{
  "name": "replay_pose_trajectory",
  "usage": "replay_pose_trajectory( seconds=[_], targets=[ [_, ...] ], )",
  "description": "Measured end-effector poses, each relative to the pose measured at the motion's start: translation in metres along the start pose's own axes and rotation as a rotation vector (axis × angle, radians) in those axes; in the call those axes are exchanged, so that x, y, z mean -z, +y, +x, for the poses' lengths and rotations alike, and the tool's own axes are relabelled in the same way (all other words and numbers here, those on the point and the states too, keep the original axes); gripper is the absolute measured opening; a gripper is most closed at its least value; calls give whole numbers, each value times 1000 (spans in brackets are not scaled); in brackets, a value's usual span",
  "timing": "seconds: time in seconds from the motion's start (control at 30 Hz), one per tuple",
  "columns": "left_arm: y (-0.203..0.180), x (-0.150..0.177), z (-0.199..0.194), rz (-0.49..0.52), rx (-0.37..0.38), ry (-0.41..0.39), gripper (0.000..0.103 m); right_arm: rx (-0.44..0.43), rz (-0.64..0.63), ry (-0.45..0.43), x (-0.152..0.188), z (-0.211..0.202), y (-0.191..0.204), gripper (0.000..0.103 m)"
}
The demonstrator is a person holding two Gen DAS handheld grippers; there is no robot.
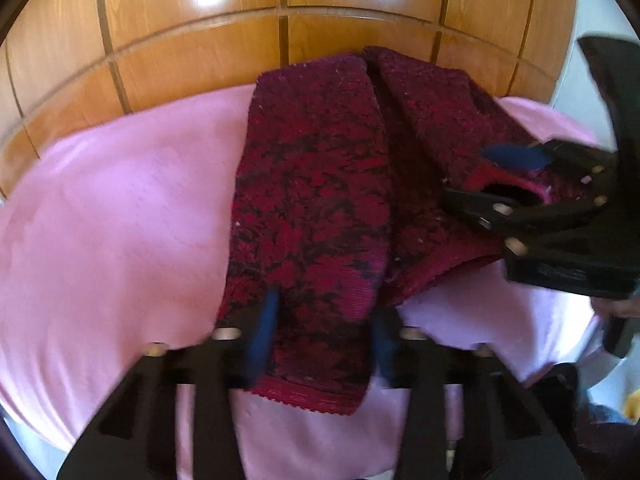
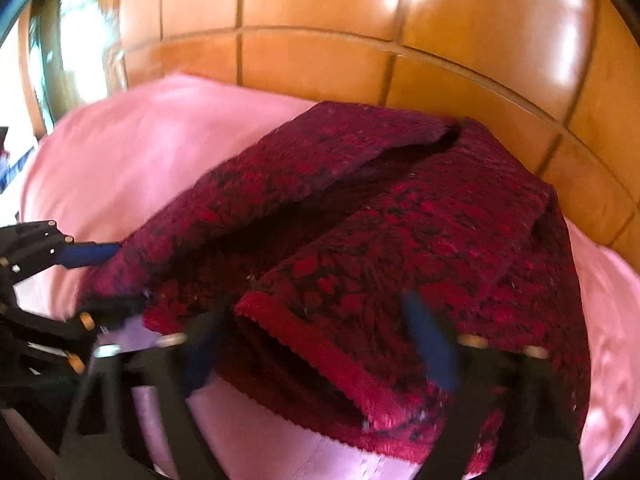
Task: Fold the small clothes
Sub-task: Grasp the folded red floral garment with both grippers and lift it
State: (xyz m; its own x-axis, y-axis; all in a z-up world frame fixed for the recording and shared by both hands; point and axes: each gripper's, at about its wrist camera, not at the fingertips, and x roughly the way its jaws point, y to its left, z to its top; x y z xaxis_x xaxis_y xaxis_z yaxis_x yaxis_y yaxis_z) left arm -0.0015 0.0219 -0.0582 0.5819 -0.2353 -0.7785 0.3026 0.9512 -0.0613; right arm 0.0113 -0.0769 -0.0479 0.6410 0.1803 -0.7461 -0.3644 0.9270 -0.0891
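A dark red and black knitted garment (image 1: 320, 184) lies on a pink cloth (image 1: 120, 220); its two long parts run side by side toward me. My left gripper (image 1: 324, 332) is open, its blue-padded fingers either side of the left part's hem. In the right wrist view the garment (image 2: 400, 232) fills the middle. My right gripper (image 2: 320, 344) is open around the ribbed hem of the right part (image 2: 320, 344). The right gripper also shows in the left wrist view (image 1: 500, 176), and the left gripper shows at the left of the right wrist view (image 2: 100, 280).
A glossy wooden panelled wall (image 1: 280, 12) stands right behind the pink cloth. The cloth's front edge (image 1: 280, 440) is close under the grippers. The frames are motion-blurred.
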Motion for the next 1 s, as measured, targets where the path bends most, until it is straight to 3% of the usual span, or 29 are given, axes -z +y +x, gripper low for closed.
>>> replay_pose_trajectory(
  seconds=[0.1, 0.23, 0.4, 0.53, 0.67, 0.8, 1.0],
  targets=[
    [9, -8, -10, -29, 55, -30, 21, -41, 16, -14, -5, -3, -5, 26],
    [35, -20, -32, -117, 150, -74, 16, -122, 142, -50, -18, -19, -33, 18],
    [75, -39, -52, -242, 182, -144, 14, -102, 261, -153, -35, -51, -84, 14],
    [112, -58, -54, -340, 181, -185, 13, 7, 397, -230, -40, -75, -157, 12],
    [162, -78, -47, -462, 134, -221, 13, 149, 536, -248, -37, -78, -239, 12],
    [203, -95, -27, -540, 66, -208, 13, 285, 685, -204, -19, -69, -321, 12],
    [258, -117, 6, -643, -36, -165, 13, 451, 882, -70, 17, -41, -432, 12]
  ],
)
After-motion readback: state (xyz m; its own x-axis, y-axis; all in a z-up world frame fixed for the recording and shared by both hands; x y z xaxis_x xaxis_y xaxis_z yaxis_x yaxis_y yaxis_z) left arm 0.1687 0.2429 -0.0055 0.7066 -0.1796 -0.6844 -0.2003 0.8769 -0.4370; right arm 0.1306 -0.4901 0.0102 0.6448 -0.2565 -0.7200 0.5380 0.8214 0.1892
